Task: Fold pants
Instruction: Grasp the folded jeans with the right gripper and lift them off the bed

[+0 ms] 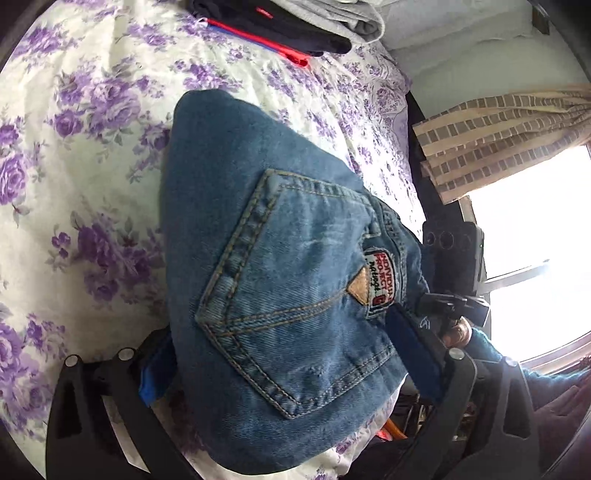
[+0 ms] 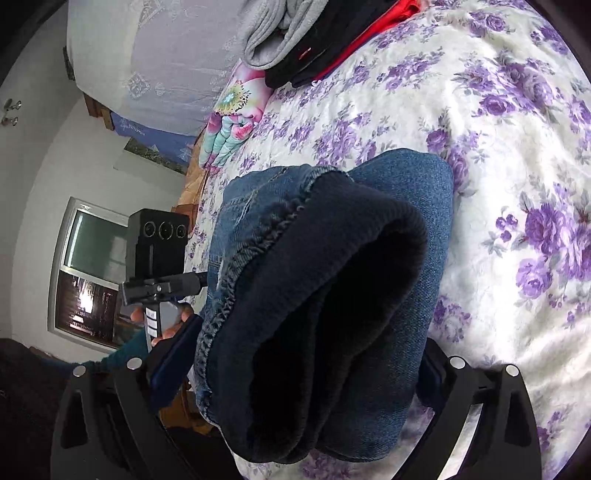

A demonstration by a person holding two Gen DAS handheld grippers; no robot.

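Note:
A folded pair of blue jeans (image 1: 280, 280) with a back pocket and a brand patch lies on the flowered bedspread (image 1: 92, 155). My left gripper (image 1: 288, 373) is shut on the folded bundle at the pocket end, a blue-padded finger on each side. In the right wrist view the jeans (image 2: 332, 295) show their dark fleece lining and a cuff edge. My right gripper (image 2: 295, 373) is shut on that end of the bundle. Each view shows the other gripper in a hand at the far side of the jeans.
A stack of folded clothes (image 1: 288, 26), grey, black and red, sits at the far end of the bed, and shows in the right wrist view (image 2: 306, 40). A colourful pillow (image 2: 232, 122) lies by it. A bright window (image 1: 535, 236) and checked curtain (image 1: 498, 136) stand beside the bed.

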